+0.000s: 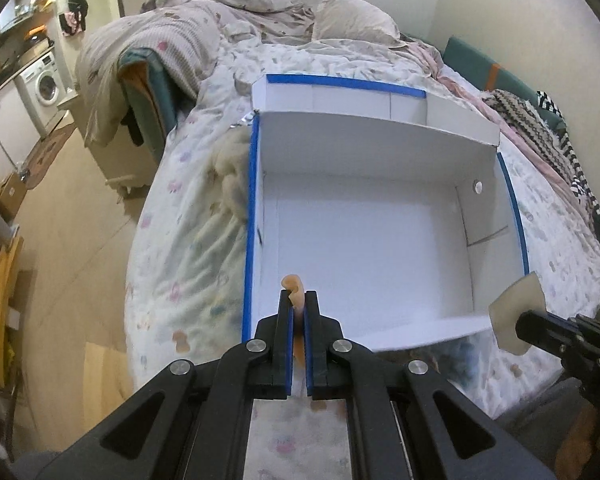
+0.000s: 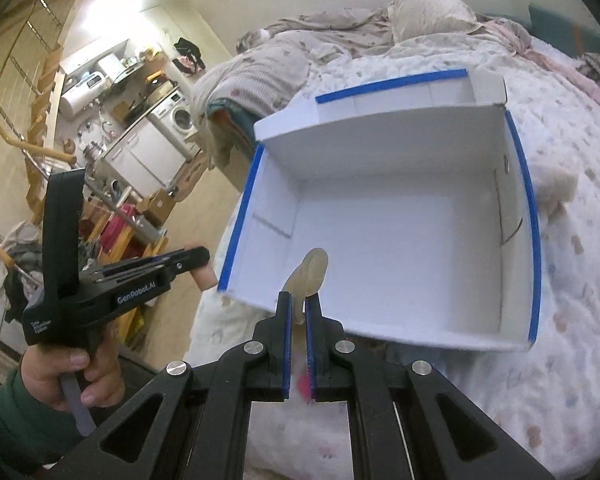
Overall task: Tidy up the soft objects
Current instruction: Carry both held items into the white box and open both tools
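A washing machine (image 1: 46, 84) is seen beside white cabinets (image 2: 148, 154) across the room. Rumpled bedding (image 1: 236, 12) and a pillow (image 2: 432, 14) are heaped on the bed (image 2: 572, 320).

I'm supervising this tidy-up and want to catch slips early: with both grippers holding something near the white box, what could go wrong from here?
1. The left gripper pinches only a thin edge of the orange piece; it may slip out before clearing the box rim.
2. The right gripper likewise clamps just a corner of the beige piece.
3. The box sits on a rumpled quilt, so bumping its near wall could tip or shift it.
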The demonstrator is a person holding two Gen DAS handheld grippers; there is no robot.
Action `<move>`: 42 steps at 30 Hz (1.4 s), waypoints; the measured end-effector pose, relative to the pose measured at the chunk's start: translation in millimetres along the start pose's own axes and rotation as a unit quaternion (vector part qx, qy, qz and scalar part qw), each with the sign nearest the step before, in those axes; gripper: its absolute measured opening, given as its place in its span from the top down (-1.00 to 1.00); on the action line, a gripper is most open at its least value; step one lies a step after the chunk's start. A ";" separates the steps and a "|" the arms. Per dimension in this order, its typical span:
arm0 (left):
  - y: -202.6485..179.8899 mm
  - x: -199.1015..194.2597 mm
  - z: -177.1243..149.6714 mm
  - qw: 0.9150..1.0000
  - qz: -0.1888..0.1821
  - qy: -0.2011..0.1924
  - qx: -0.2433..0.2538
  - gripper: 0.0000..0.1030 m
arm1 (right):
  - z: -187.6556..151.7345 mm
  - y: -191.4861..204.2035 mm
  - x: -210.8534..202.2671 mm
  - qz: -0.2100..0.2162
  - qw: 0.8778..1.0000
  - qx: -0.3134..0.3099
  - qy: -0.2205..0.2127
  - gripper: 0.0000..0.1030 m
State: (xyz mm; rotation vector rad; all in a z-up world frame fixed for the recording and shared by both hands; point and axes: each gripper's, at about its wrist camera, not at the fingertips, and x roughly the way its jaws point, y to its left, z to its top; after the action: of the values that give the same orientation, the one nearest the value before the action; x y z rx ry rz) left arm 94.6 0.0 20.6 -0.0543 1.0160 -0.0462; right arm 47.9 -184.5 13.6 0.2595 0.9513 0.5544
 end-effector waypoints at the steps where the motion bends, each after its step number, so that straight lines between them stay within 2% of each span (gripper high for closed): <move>1: -2.7 4.4 5.7 1.000 -0.001 0.001 0.003 0.92 | 3.8 -2.4 3.0 -0.003 1.000 0.001 -0.001 0.84; 10: -21.8 48.3 29.3 1.000 0.003 0.001 0.025 0.92 | 17.0 -36.4 50.9 -0.031 0.999 0.037 0.005 0.84; 15: -24.1 76.8 25.7 1.000 0.004 -0.004 0.029 0.92 | 10.0 -54.4 78.0 -0.048 0.997 0.059 0.034 0.84; 19: -24.3 99.9 19.2 1.000 -0.005 0.011 0.028 0.92 | 8.8 -58.7 91.0 -0.059 0.995 0.058 0.050 0.84; 28: -30.2 111.8 19.3 0.999 -0.022 0.011 0.036 0.91 | 5.2 -65.2 117.5 -0.086 0.991 0.056 0.090 0.84; 36: -32.7 119.1 16.9 0.999 -0.015 0.016 0.040 0.90 | 4.4 -69.6 129.5 -0.102 0.986 0.069 0.116 0.84; 42: -38.0 121.3 14.3 0.999 -0.010 0.019 0.046 0.89 | 6.7 -65.8 132.1 -0.102 0.985 0.070 0.119 0.84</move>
State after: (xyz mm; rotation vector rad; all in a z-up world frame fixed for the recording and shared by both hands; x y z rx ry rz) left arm 170.0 -45.4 -72.2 0.0208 1.0503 -0.1122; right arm 135.6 -165.8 -103.9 0.2204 1.2361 0.3342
